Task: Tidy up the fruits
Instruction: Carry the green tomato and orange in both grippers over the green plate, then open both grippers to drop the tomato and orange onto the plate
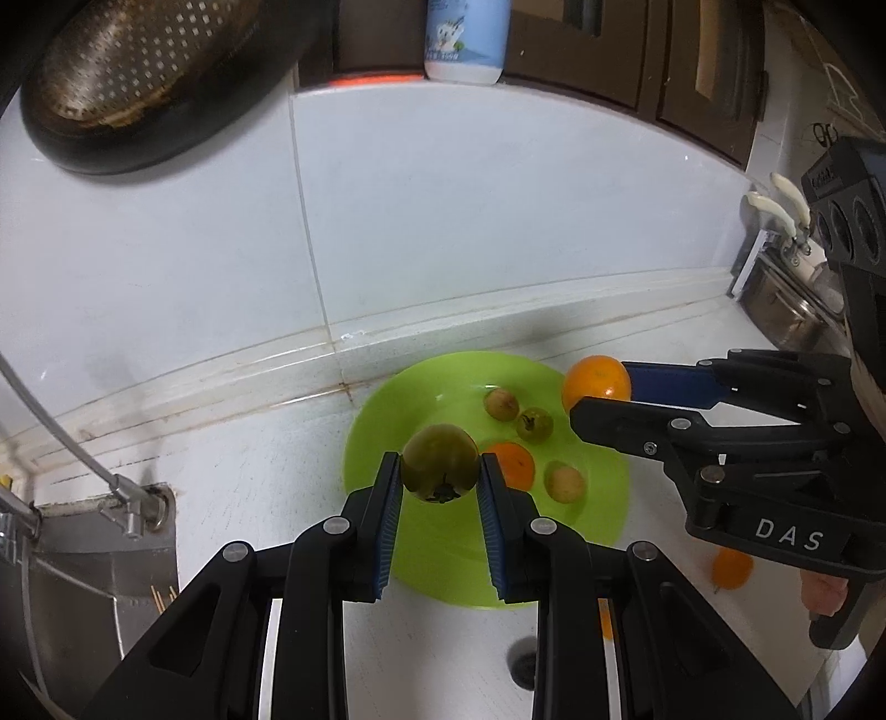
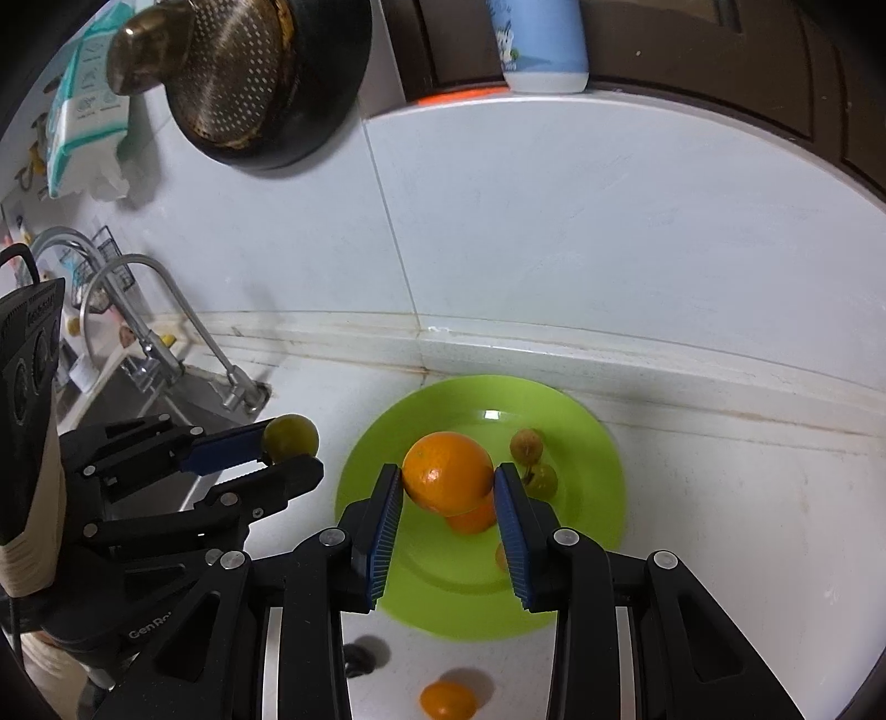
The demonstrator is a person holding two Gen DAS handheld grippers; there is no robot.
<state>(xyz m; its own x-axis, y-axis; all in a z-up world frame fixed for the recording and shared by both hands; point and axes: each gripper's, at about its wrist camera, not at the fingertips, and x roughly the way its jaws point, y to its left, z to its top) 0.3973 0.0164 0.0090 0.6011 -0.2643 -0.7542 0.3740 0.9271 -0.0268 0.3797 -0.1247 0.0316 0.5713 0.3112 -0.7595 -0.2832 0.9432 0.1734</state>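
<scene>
My left gripper (image 1: 440, 471) is shut on a green fruit (image 1: 439, 462) and holds it above the near left part of the green plate (image 1: 387, 421). My right gripper (image 2: 447, 483) is shut on an orange (image 2: 447, 472) above the plate (image 2: 376, 471). On the plate lie another orange (image 1: 512, 462) and three small greenish-brown fruits (image 1: 534, 423). The right gripper with its orange (image 1: 597, 382) shows at the plate's right edge in the left wrist view. The left gripper with its green fruit (image 2: 289, 437) shows left of the plate in the right wrist view.
A small orange (image 2: 447, 699) lies on the white counter in front of the plate, next to a drain hole (image 2: 360, 659). A sink with taps (image 2: 166, 354) is at the left. A black pan (image 2: 266, 83) hangs on the tiled wall. A blue bottle (image 2: 537, 44) stands on the ledge.
</scene>
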